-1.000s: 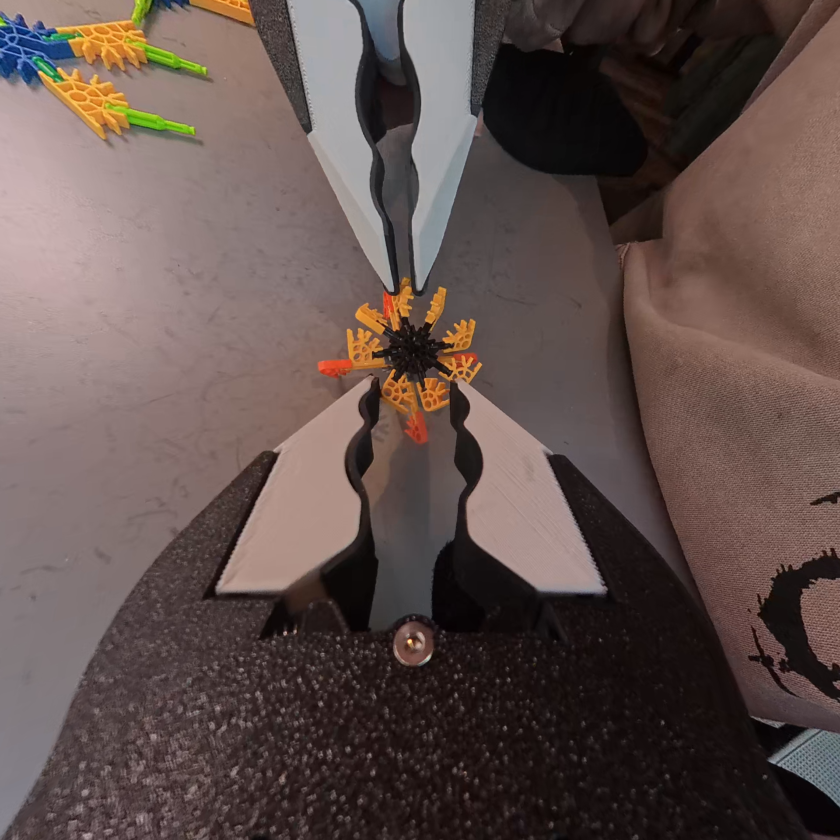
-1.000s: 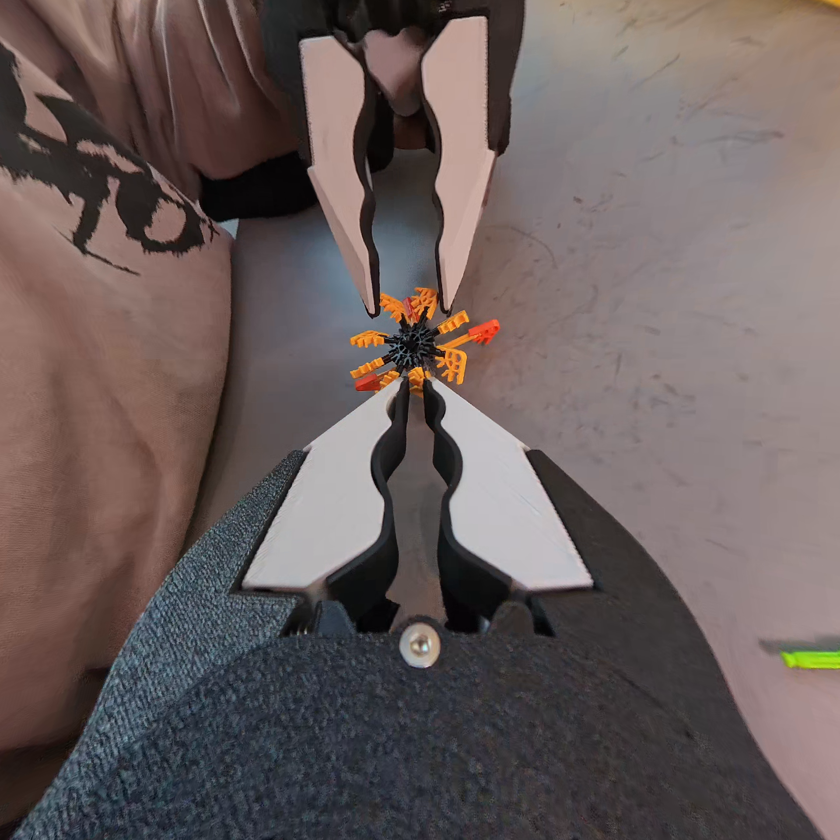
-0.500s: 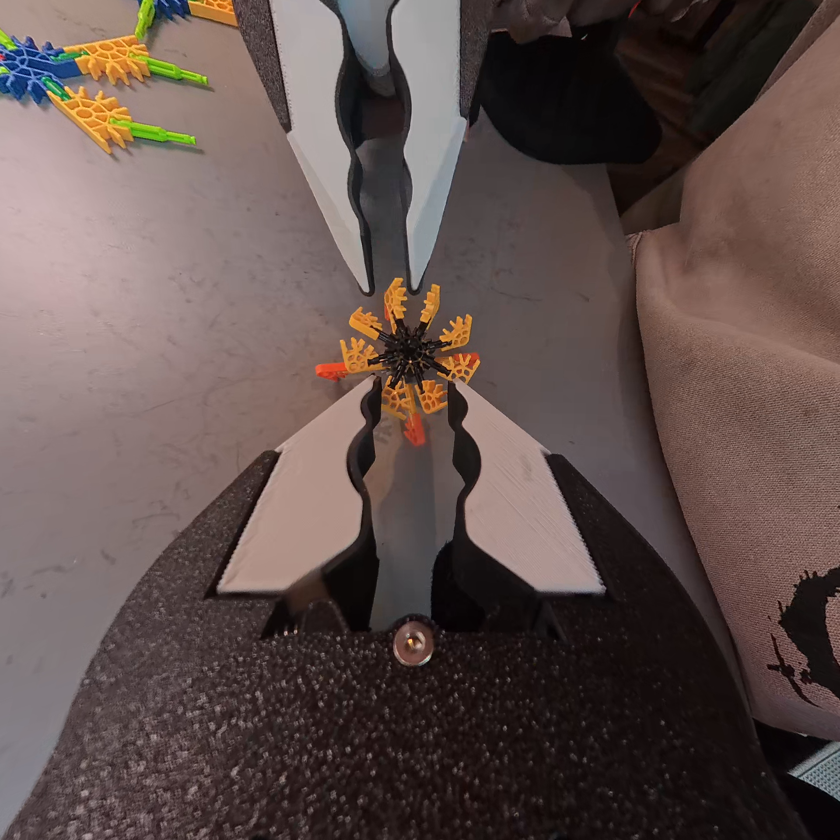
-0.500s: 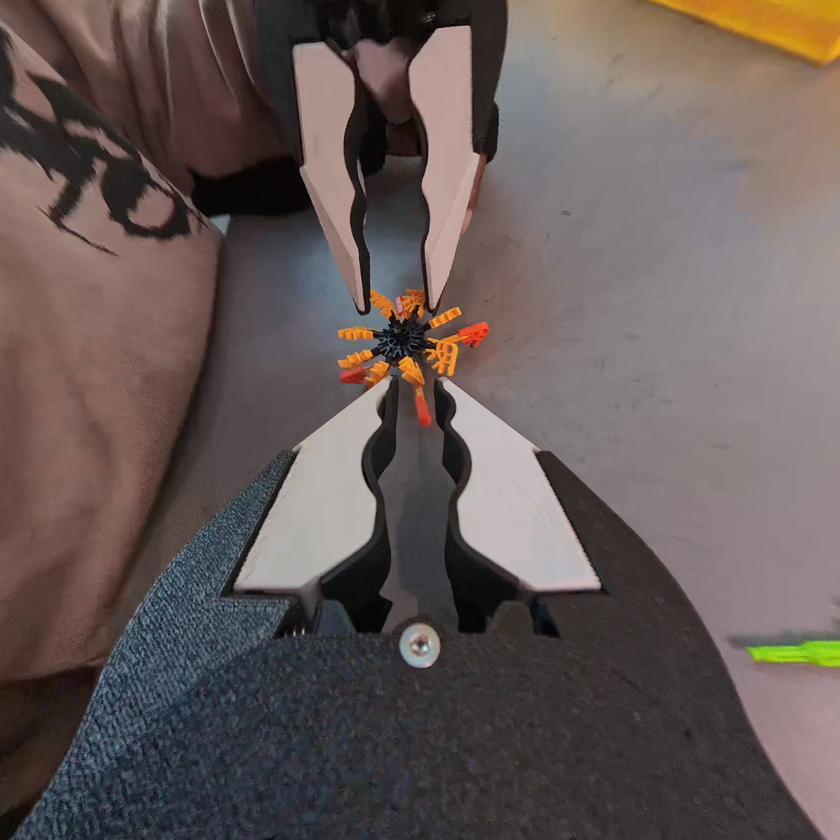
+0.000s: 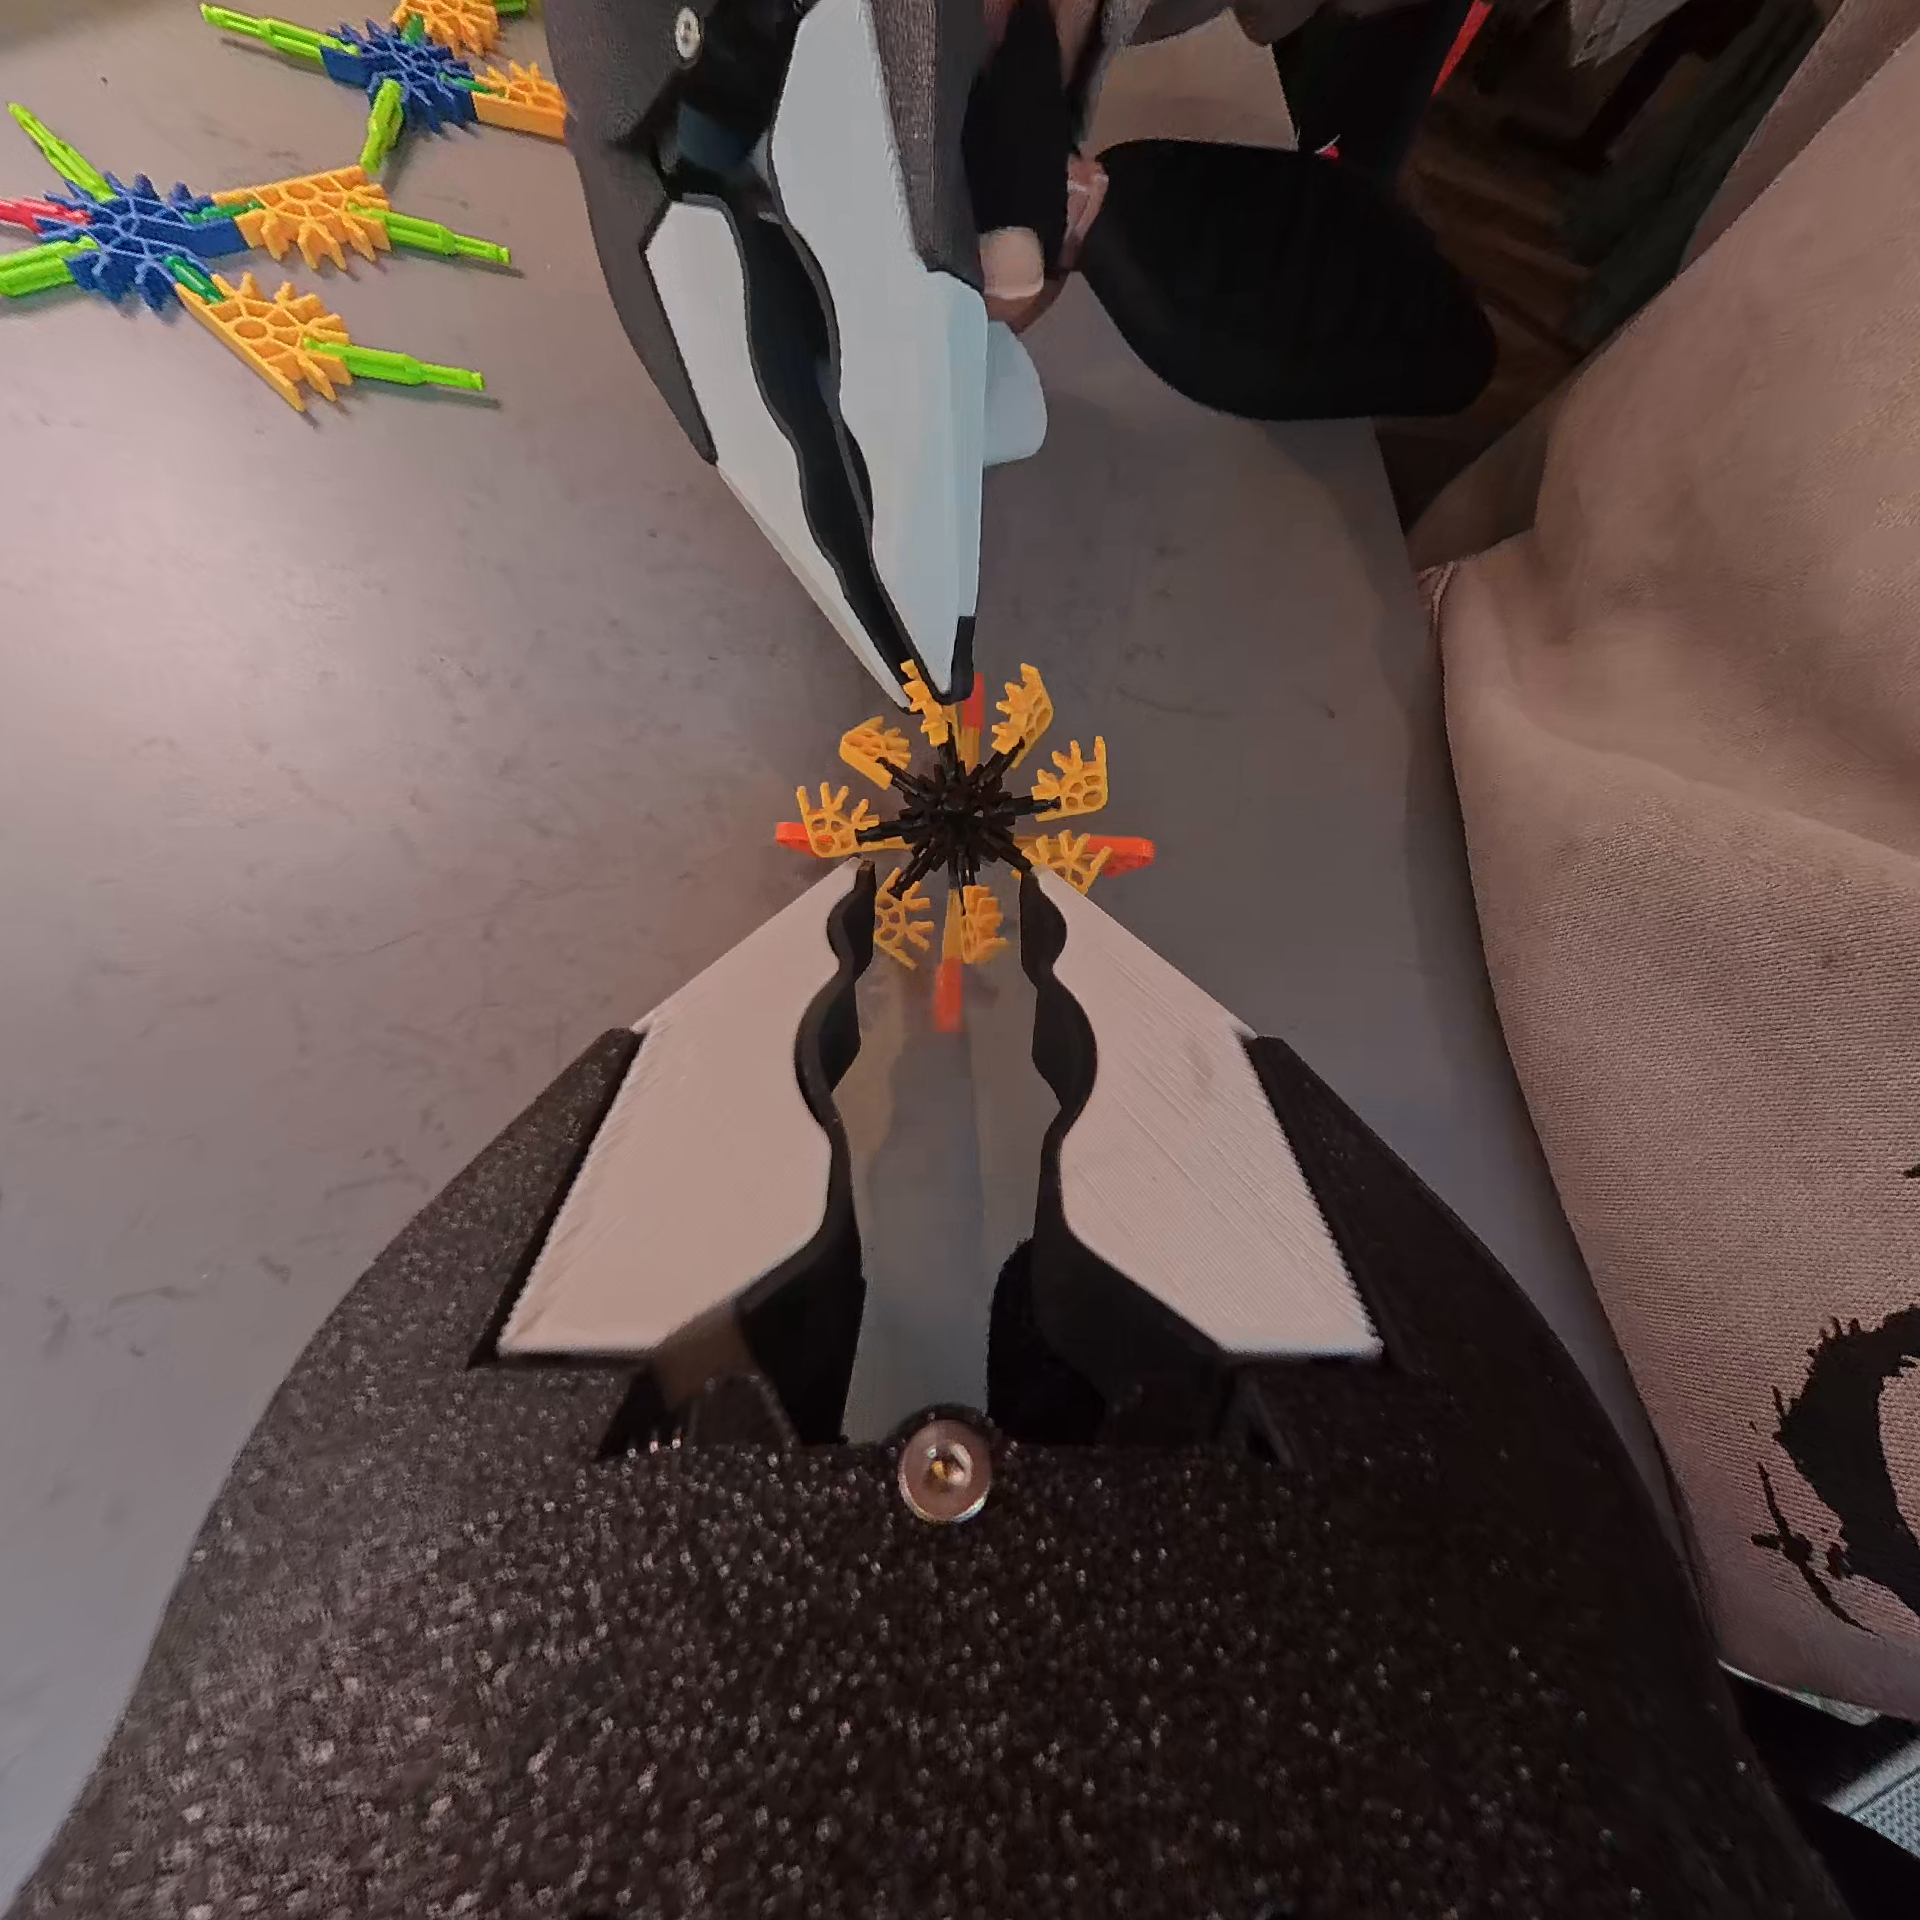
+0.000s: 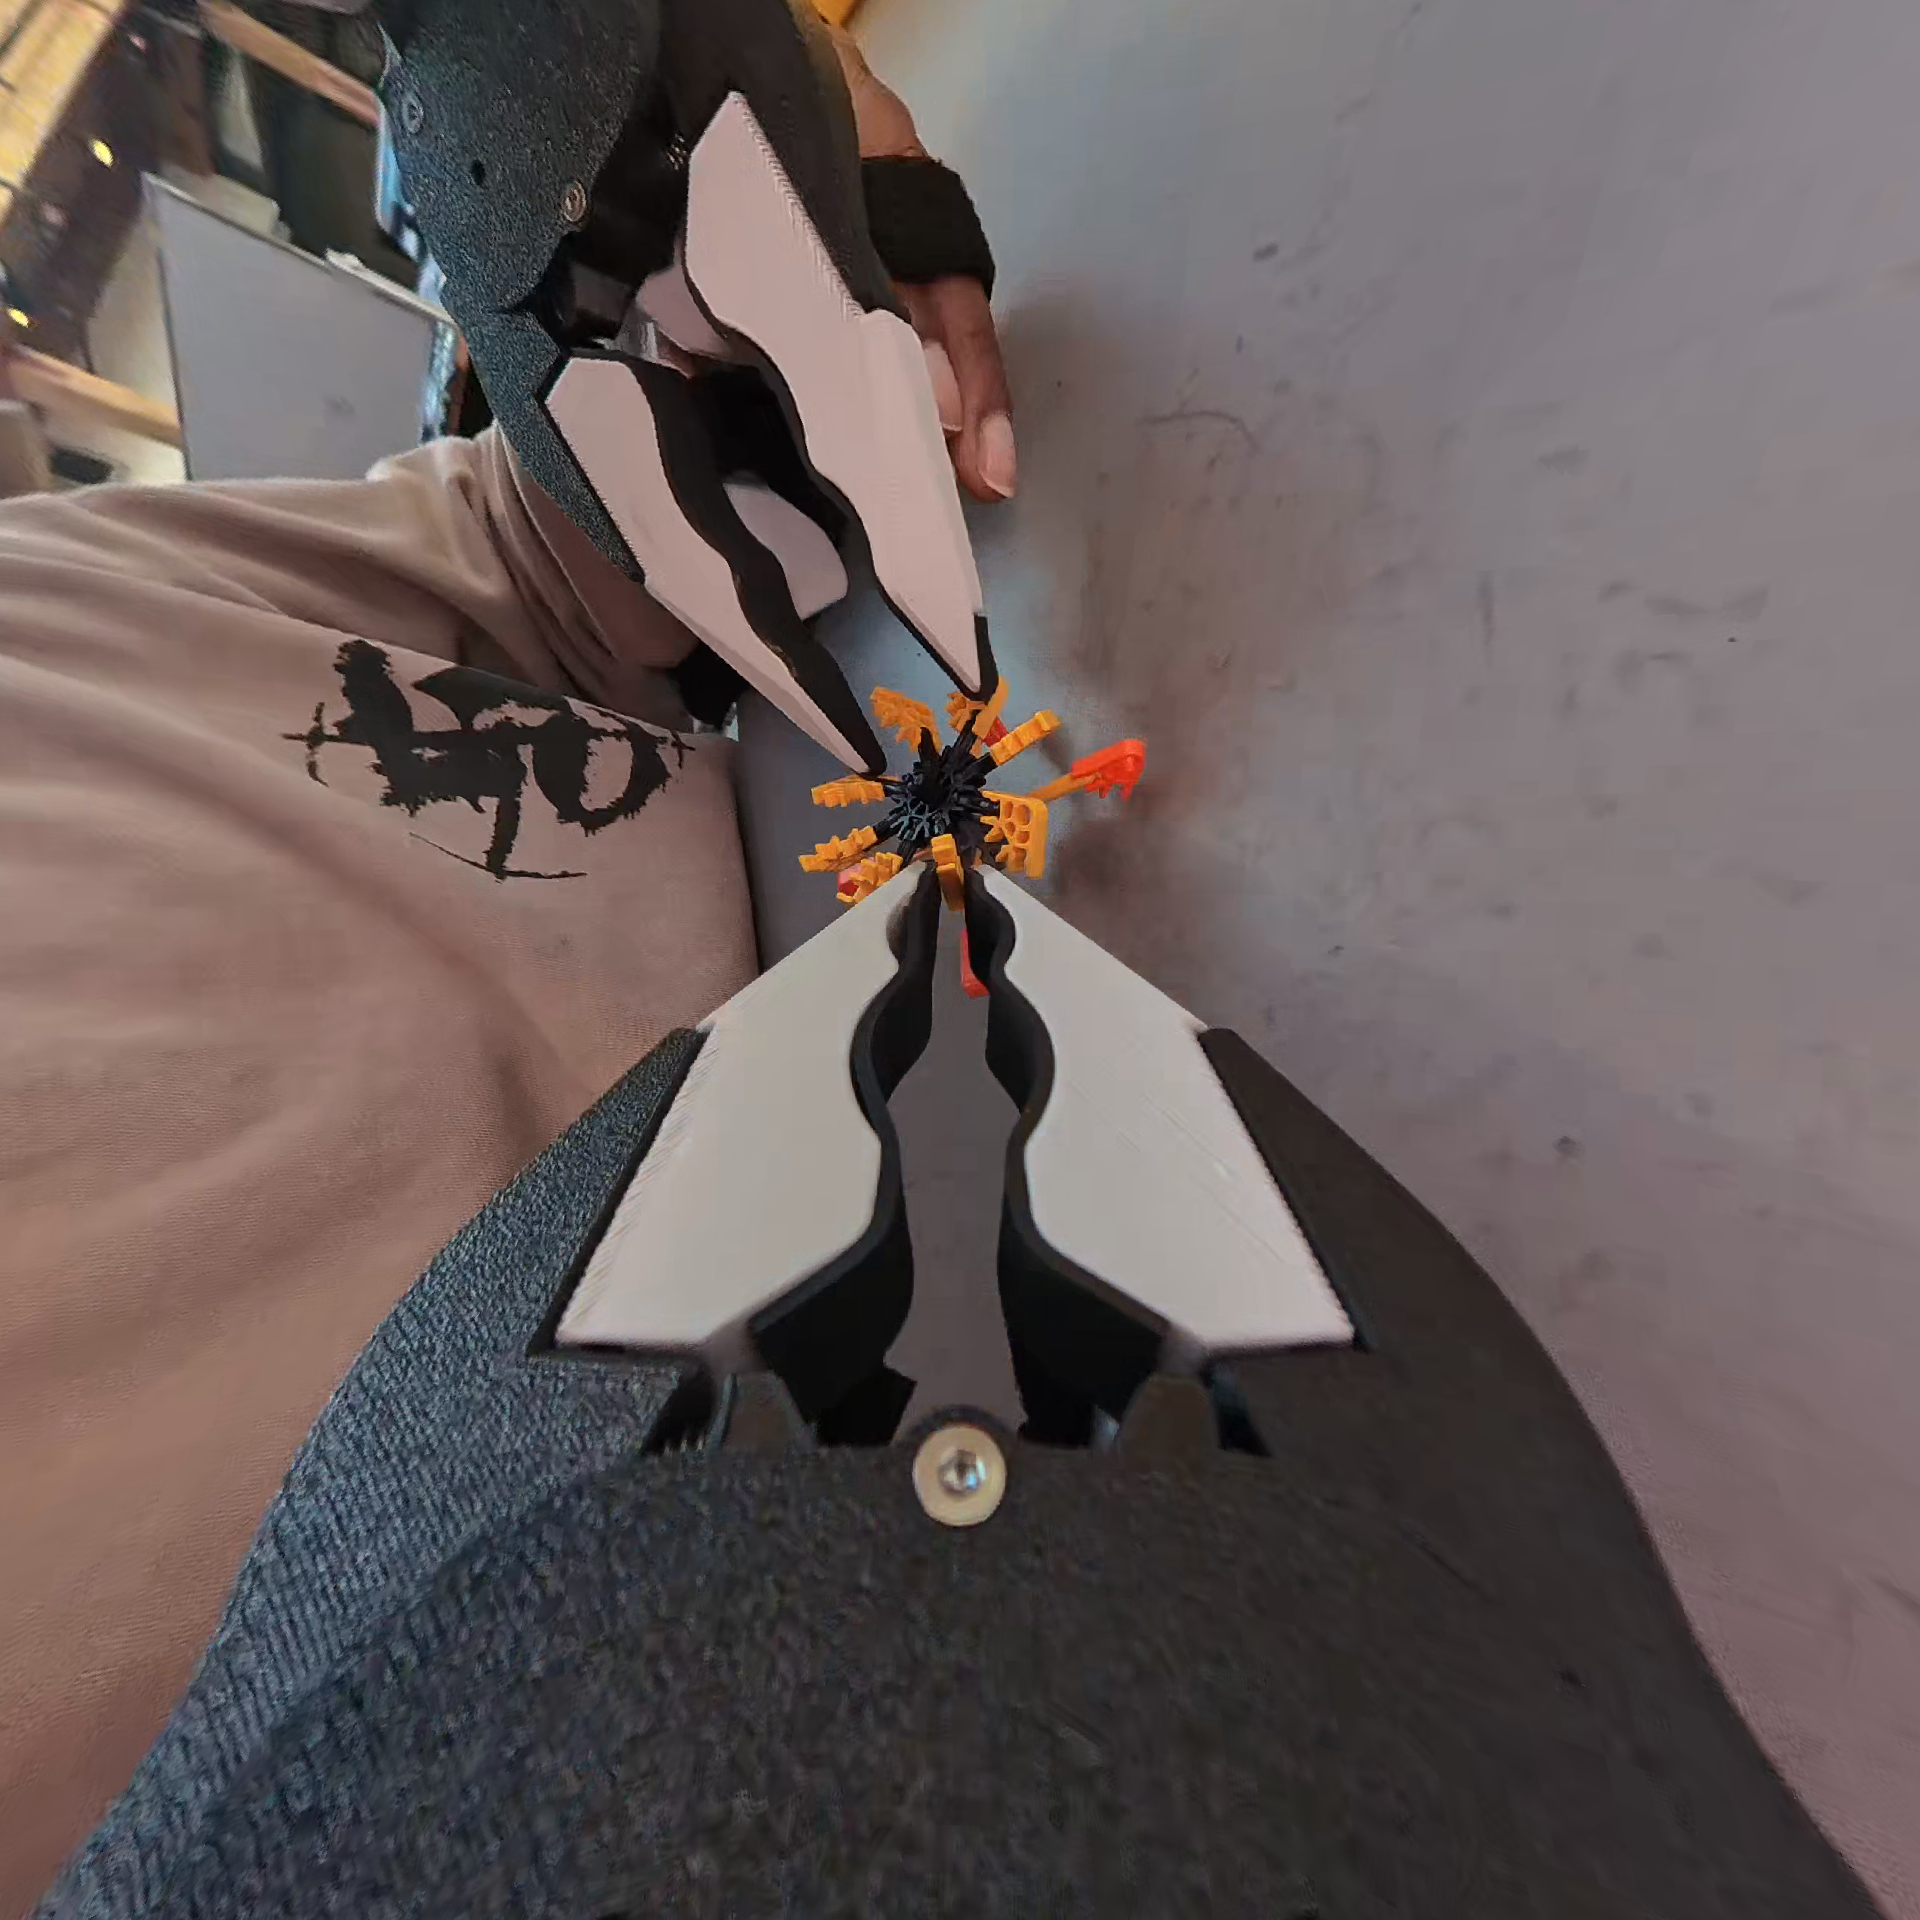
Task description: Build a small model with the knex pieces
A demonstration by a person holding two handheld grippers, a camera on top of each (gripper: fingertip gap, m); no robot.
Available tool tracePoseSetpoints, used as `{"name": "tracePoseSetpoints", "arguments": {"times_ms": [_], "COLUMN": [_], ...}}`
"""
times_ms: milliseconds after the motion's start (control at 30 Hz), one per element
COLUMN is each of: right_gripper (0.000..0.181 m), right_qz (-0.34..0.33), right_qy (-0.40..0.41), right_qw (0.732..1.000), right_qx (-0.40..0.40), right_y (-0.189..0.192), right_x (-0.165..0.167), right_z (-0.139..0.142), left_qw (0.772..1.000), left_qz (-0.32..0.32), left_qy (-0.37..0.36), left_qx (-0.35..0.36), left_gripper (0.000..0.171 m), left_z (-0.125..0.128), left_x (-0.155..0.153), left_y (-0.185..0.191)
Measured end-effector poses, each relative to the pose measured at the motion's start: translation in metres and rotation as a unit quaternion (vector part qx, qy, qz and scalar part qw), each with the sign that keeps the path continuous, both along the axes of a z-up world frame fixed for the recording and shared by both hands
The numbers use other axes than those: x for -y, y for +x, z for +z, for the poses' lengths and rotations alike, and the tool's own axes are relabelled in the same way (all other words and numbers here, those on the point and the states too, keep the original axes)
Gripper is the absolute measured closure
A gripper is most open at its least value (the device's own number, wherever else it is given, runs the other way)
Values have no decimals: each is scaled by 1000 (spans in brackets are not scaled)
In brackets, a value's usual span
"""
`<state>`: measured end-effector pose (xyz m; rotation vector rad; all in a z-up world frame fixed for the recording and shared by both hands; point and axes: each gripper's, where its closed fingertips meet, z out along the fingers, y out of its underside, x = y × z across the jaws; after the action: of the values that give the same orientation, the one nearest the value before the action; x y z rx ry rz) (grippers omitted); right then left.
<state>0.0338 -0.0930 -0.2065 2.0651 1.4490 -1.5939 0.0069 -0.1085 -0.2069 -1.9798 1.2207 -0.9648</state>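
Left wrist view looks along the left gripper (image 5: 940, 883), whose two pale fingers stand apart with a clear gap between the tips. Between and just beyond those tips sits a small spoked toy wheel (image 5: 961, 816): a black plastic hub with short black rods ending in yellow connector pieces, plus a few orange-red ones. The nearest yellow pieces lie inside the gap; whether the tips touch them cannot be told.

From the far side, the right gripper (image 5: 935, 686) reaches in, tilted, its fingers drawn almost together on one yellow piece at the wheel's far rim. In the right wrist view the right gripper (image 6: 943, 878) shows its tips nearly closed on a yellow piece (image 6: 948, 862) on the wheel's near side, with the left gripper (image 6: 930, 732) spread wider opposite. The two grippers face each other head-on across the hub, both equally close.

The grey surface (image 5: 364, 727) lies below, its near edge right beside the wheel, where a person's beige printed shirt (image 5: 1714, 935) begins. Open room lies toward the far left corner, where blue, yellow and green toy assemblies (image 5: 239, 239) rest well apart.
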Motion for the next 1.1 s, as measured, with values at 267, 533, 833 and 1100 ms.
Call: {"name": "tracePoseSetpoints", "arguments": {"times_ms": [267, 533, 833, 1100], "right_gripper": [180, 180, 179, 179], "right_qz": [62, 129, 129, 19], "right_qy": [242, 523, 555, 316], "right_qw": [958, 805, 787, 929], "right_qx": [-138, -247, -238, -189], "right_y": [0, -6, -12, -11], "right_x": [-11, -15, -18, -19], "right_z": [12, 42, 48, 48], "left_qw": [979, 950, 963, 975], "left_qz": [59, 77, 87, 79], "left_qy": [-109, -211, -157, -99], "left_qx": [160, 216, 202, 185], "left_gripper": [127, 140, 163, 168], "left_z": [39, 37, 39, 45], "left_x": [-17, -21, -23, -21], "left_y": [-12, -3, -2, -1]}}
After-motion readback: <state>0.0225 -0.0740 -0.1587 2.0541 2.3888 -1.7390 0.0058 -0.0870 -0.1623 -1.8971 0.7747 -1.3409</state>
